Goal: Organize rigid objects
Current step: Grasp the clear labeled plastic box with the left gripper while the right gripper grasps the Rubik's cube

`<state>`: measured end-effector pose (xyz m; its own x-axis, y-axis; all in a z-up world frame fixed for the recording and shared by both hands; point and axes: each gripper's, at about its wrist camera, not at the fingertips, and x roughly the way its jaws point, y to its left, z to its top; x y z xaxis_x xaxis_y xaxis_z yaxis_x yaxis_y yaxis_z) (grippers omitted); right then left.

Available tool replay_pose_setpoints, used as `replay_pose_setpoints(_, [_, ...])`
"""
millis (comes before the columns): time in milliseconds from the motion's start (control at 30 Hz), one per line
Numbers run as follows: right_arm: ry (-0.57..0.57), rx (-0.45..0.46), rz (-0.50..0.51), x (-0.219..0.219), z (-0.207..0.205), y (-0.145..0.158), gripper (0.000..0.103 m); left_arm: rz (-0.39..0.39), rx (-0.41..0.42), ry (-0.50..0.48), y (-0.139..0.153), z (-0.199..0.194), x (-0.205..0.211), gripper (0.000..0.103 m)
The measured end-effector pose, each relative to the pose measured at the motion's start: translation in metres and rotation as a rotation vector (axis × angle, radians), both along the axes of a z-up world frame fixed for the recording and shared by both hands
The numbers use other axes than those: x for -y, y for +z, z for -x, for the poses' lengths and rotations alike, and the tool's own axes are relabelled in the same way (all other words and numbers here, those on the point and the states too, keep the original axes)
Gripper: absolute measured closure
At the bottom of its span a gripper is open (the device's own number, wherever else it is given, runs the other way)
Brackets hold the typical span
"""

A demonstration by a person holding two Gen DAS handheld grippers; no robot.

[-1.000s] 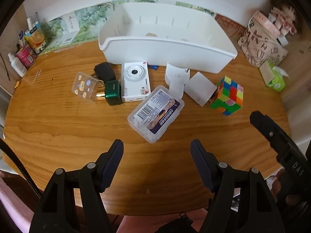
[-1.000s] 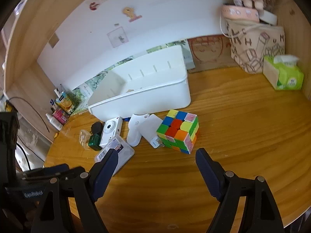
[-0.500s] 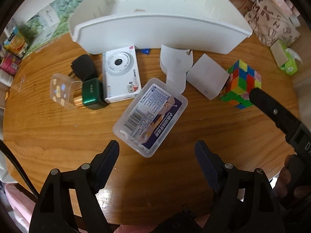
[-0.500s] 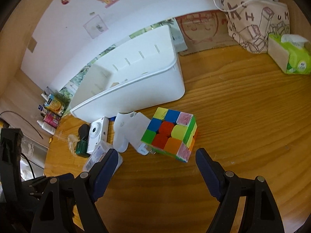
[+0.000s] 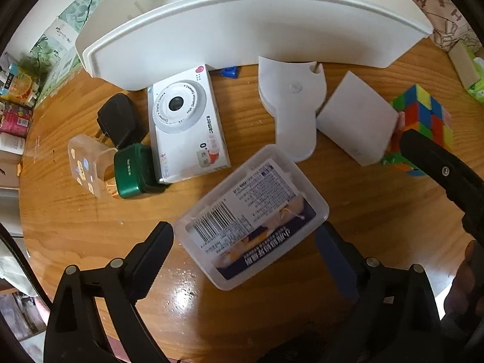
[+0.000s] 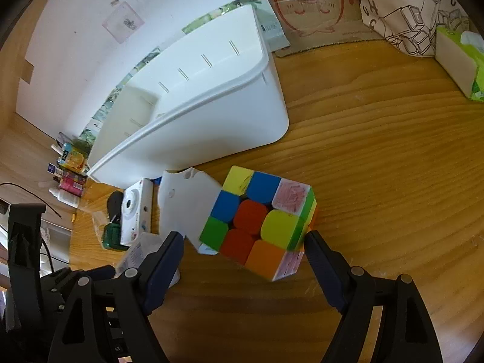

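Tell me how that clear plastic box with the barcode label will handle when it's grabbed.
The clear plastic box looks thin-walled, so it may flex if squeezed. Its glossy sides could slip. It lies flat on the table, so it probably won't roll.

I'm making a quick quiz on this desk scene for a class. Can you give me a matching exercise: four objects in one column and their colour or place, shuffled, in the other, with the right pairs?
Objects:
1. camera
2. puzzle cube
3. clear plastic box
4. storage bin

Descriptions:
A. between the open fingers of the left gripper
B. large, white, at the back of the table
C. white, lens up, beside a green case
D. many-coloured, between the open fingers of the right gripper

Pairs: 1-C, 2-D, 3-A, 4-B
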<state>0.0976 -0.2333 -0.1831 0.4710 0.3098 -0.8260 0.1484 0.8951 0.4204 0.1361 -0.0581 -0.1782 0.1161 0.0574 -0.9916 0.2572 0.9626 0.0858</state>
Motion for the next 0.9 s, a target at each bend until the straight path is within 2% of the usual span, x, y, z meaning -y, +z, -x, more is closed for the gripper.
replay_pose_setpoints(500, [0.013,-0.034,0.039,0.002,-0.014,-0.011,0.023,0.033,-0.023,0.018,-0.013,-0.028,0.014,0.007])
replay_pose_setpoints(667, [0.015,-0.034,0.043,0.001,-0.016,-0.011,0.024,0.048,-0.031,0.033,-0.022,-0.037,0.013,0.02])
replay_pose_setpoints(900, [0.014,-0.034,0.052,-0.001,-0.016,-0.01,0.025,0.065,-0.039,0.032,-0.025,-0.036,0.006,0.027])
